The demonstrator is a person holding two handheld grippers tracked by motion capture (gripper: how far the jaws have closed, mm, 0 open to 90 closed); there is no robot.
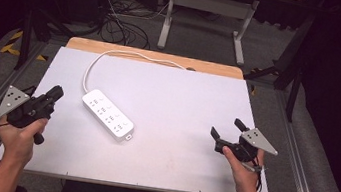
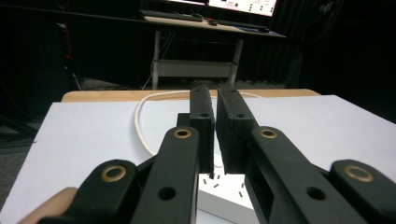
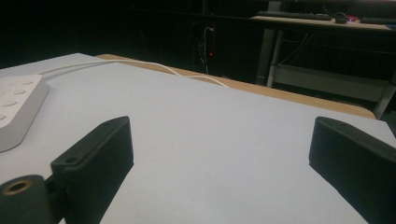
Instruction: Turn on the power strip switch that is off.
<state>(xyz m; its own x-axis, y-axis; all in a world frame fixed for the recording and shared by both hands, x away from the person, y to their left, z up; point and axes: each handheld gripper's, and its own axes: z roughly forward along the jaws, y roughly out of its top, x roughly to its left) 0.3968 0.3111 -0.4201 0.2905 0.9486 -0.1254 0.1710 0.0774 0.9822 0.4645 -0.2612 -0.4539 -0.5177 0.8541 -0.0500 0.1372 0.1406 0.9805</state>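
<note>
A white power strip [image 1: 107, 115] lies at a slant on the white table mat [image 1: 184, 93], and its white cord [image 1: 93, 62] loops toward the far edge. My left gripper [image 1: 57, 91] hovers just left of the strip with its jaws all but together and nothing between them. In the left gripper view, the strip [image 2: 224, 198] lies right below the left gripper [image 2: 215, 91], with the cord [image 2: 140, 126] beyond. My right gripper [image 1: 226, 127] is at the front right with its jaws wide apart and empty. In the right gripper view, that gripper [image 3: 222, 126] faces bare mat and the strip's end [image 3: 14, 109] lies at left.
A wooden table edge [image 1: 154, 56] runs behind the mat. Metal rails [image 1: 298, 144] flank the table on both sides. Behind it stand a desk's white legs [image 1: 206, 10], with loose cables [image 1: 118, 23] on the floor.
</note>
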